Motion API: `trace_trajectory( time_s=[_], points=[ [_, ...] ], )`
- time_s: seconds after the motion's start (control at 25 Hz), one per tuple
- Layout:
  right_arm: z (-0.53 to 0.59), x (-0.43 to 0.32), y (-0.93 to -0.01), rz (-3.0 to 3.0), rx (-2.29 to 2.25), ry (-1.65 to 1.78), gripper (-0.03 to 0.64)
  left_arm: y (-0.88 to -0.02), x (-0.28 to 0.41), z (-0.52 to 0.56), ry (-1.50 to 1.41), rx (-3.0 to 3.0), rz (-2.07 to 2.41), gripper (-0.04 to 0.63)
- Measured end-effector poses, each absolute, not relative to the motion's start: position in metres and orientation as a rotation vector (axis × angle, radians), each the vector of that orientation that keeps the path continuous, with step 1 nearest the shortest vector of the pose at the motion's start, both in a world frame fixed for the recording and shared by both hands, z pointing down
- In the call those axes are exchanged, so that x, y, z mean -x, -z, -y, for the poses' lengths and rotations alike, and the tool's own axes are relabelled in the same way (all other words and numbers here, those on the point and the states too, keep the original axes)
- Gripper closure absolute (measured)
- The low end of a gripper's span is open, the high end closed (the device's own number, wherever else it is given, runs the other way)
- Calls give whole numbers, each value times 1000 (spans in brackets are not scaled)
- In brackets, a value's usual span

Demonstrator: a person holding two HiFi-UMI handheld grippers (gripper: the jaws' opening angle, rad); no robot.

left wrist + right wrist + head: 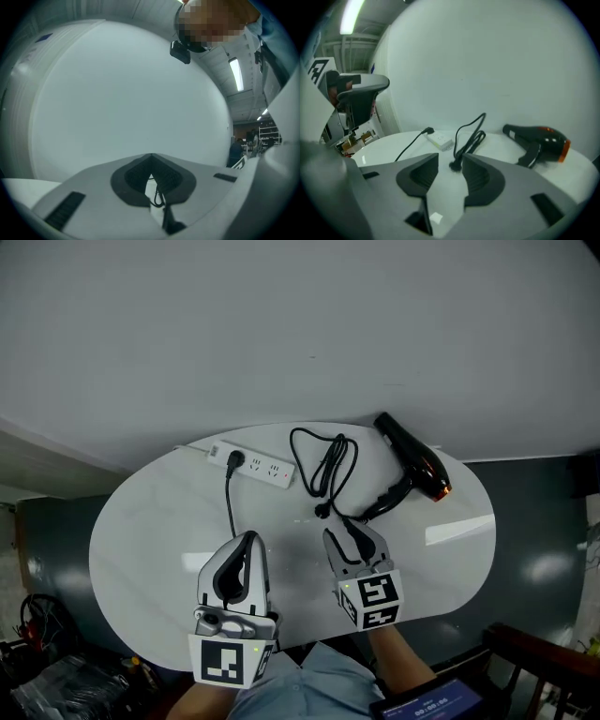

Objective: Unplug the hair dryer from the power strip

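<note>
The jaws of the right gripper (350,538) stood released and empty, so the likely slip was snagging the black coiled cord (328,463) and dragging the black, orange-tipped hair dryer (419,465) over the white oval desk (141,540), or seizing the other black plug (234,460) seated in the white power strip (267,469). The cord's plug end (322,512) lay loose on the desk just beyond those jaws, apart from the strip. The jaws of the left gripper (249,542) were clenched tip to tip.
</note>
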State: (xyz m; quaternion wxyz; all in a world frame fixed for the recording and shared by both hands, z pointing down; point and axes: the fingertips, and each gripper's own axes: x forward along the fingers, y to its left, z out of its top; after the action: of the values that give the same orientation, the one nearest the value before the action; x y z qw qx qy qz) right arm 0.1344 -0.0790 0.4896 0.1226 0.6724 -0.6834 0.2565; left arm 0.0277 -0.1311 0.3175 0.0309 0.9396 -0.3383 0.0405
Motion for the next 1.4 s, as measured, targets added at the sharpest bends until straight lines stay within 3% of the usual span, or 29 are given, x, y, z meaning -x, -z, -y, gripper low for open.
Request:
trace_trajectory(
  time_s=[0.08,0.6,0.68,0.8,0.88,1.4],
  points=[
    [67,-134,-496,1980,-1962,-784,437,-311,-30,119,-105,-2925,1017,597],
    [54,-114,-314,2275,-2110,-306,441,-220,-15,66,130,-3033,1089,597],
    [58,-112,-282,2317,-2134,-208,465,-206,-13,70,176,-3038,1116,597],
    [60,-111,-247,2330,-2161,-59,568,-193,-12,76,205,-3053,1161,597],
    [60,-110,-234,2330,-2165,8,598,-188,-12,80,213,-3055,1192,597],
    [59,-96,-216,2344,-2112,143,617,-183,-7,86,211,-3044,1262,597]
  ],
)
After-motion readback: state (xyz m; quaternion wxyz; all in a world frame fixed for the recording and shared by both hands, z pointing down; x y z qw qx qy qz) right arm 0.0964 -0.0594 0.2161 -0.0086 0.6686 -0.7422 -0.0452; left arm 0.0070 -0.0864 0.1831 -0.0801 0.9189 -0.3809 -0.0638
